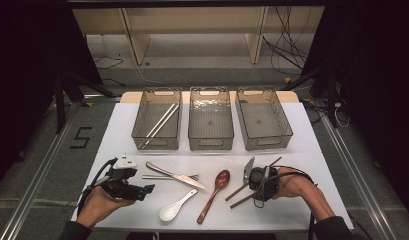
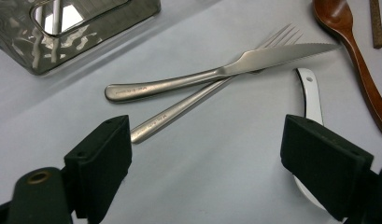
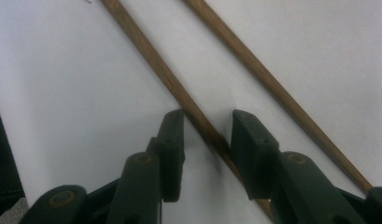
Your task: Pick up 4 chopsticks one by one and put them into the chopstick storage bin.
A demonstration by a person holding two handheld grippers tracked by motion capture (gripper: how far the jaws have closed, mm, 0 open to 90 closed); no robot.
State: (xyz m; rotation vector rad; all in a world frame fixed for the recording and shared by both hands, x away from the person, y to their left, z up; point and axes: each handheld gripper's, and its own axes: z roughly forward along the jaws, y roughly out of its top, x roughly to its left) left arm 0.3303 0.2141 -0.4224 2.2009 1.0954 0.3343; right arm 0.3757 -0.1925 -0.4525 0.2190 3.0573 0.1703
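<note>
The right gripper sits low over 2 brown wooden chopsticks at the right of the white table. In the right gripper view its jaws straddle the nearer chopstick, which runs diagonally between them; a sliver of gap shows on each side, so the pads stand partly apart and do not yet press on the wood. The second chopstick lies just beside it, outside the jaws and roughly parallel.

The left gripper hovers at the table's left, held level and pointing toward the cutlery. In the left gripper view its jaws stand wide apart with nothing between them but bare tabletop. Ahead of it a steel knife lies across a steel fork, the 2 touching where they cross. A white ceramic spoon and a brown wooden spoon lie between the 2 grippers.

At the far side stand 3 clear bins side by side (the left bin holds 2 metal chopsticks); the middle bin and the right bin hold no cutlery.
</note>
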